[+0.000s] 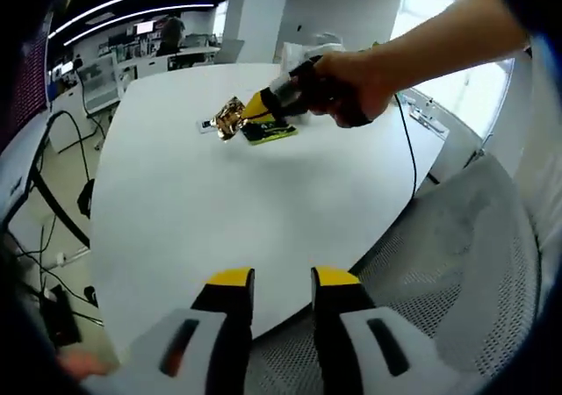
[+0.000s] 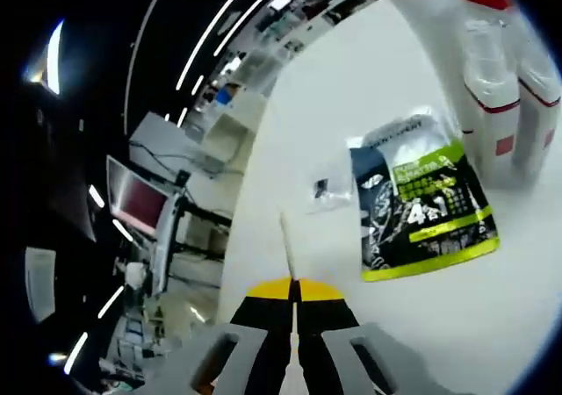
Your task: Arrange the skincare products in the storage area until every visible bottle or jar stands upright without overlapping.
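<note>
1. Here, in the left gripper view, we see our left gripper (image 1: 283, 283) low over the near edge of a white table (image 1: 219, 211), its yellow-tipped fingers (image 1: 230, 281) spread apart with nothing between them.
2. Farther across the table, a hand (image 1: 351, 83) holds the right gripper (image 1: 230, 119), which meets a crinkled gold packet (image 1: 228, 118). Whether its fingers pinch the packet, we cannot tell from here.
3. Just beside it lies a flat green-edged sachet (image 1: 270, 132); its print is too small to read in this view.
4. A grey mesh chair (image 1: 457, 272) stands beside the table.
5. In the right gripper view, the fingers (image 2: 272, 291) are pressed together on a thin white edge (image 2: 287, 246) that sticks out between the tips.
6. The sachet (image 2: 421, 202) lies flat on the table (image 2: 351, 88), black, white and lime green, with a large "4 in 1" legible; the smaller writing is unreadable.
7. Beyond it stand white bottles (image 2: 492, 105) with red bands and a red cap, upright and close together.
8. A small clear packet (image 2: 327, 191) lies just beside the sachet.
</note>
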